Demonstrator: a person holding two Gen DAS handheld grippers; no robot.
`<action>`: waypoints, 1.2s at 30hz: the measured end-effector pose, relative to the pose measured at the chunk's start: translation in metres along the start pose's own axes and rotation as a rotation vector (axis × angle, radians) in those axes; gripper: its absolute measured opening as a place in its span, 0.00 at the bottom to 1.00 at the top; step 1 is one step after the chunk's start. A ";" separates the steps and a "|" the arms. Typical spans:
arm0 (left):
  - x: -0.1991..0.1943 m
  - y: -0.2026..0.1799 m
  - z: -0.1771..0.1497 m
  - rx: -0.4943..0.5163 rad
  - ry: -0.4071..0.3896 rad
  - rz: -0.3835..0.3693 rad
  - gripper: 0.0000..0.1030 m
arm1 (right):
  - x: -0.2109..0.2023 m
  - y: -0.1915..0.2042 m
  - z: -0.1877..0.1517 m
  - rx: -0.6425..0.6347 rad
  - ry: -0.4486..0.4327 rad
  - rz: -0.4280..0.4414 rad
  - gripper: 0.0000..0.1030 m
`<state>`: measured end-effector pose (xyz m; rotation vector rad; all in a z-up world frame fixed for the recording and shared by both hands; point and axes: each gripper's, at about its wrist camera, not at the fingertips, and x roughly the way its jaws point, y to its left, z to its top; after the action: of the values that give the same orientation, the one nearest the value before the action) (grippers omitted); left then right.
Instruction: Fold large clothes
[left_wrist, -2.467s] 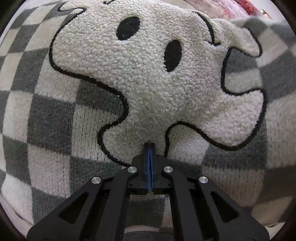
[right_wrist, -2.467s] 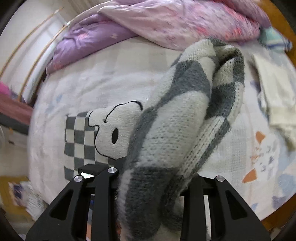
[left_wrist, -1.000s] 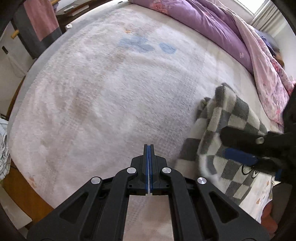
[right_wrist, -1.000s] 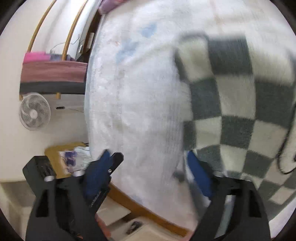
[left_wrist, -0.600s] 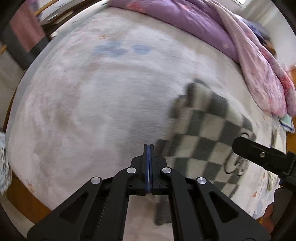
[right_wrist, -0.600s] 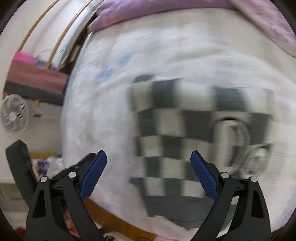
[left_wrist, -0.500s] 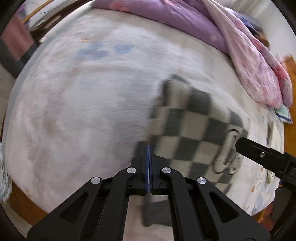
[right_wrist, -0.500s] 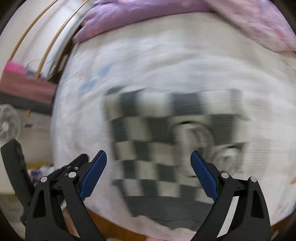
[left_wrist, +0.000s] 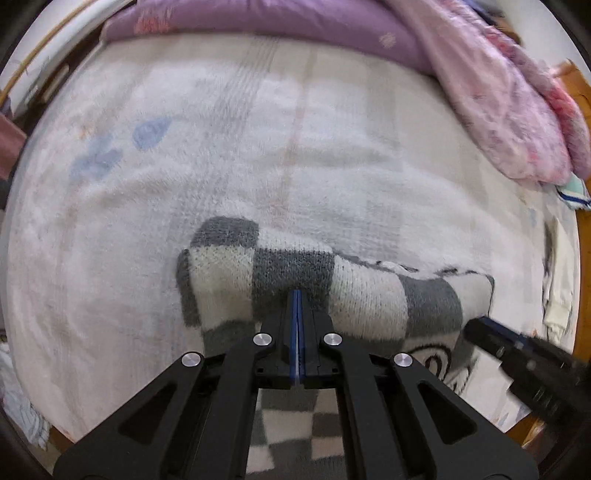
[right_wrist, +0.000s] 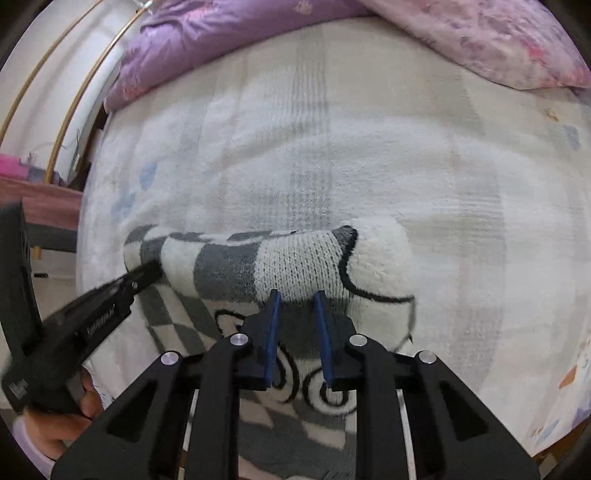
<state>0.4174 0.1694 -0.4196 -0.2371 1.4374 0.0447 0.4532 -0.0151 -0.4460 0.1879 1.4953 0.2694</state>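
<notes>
A grey and white checkered knit sweater (left_wrist: 288, 269) with a fluffy white cartoon patch lies on the bed, its far part rolled up into a thick fold (right_wrist: 295, 258). My left gripper (left_wrist: 297, 295) is shut, its tips pressed against the fold's near side; no cloth shows between them. My right gripper (right_wrist: 297, 297) has its jaws a little apart, tips at the fold near the black-outlined patch (right_wrist: 380, 266). Each gripper shows in the other's view, the right one (left_wrist: 517, 354) and the left one (right_wrist: 92, 306).
The bed is covered by a fluffy white blanket (left_wrist: 295, 147). A purple and pink duvet (left_wrist: 480, 74) is bunched along the far side. Other pale clothes (left_wrist: 557, 295) lie at the right edge. The wooden bed frame (left_wrist: 583, 258) and a pink rack (right_wrist: 22, 184) border the bed.
Both grippers came down to the sweater. The right gripper's jaws went from wide open to nearly closed. The sweater's far part, flat half a second ago, now stands as a thick fold.
</notes>
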 end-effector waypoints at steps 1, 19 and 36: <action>0.010 0.000 0.004 -0.003 0.015 -0.003 0.00 | 0.010 -0.002 0.005 0.005 0.006 -0.019 0.15; 0.065 -0.002 0.037 0.089 0.029 0.023 0.02 | 0.057 -0.029 0.048 0.164 0.121 0.027 0.11; 0.039 0.063 -0.188 0.030 0.118 -0.030 0.02 | 0.075 -0.051 -0.191 0.174 0.276 0.035 0.11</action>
<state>0.2289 0.1912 -0.4879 -0.2394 1.5501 -0.0158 0.2697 -0.0504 -0.5453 0.3262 1.7916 0.1984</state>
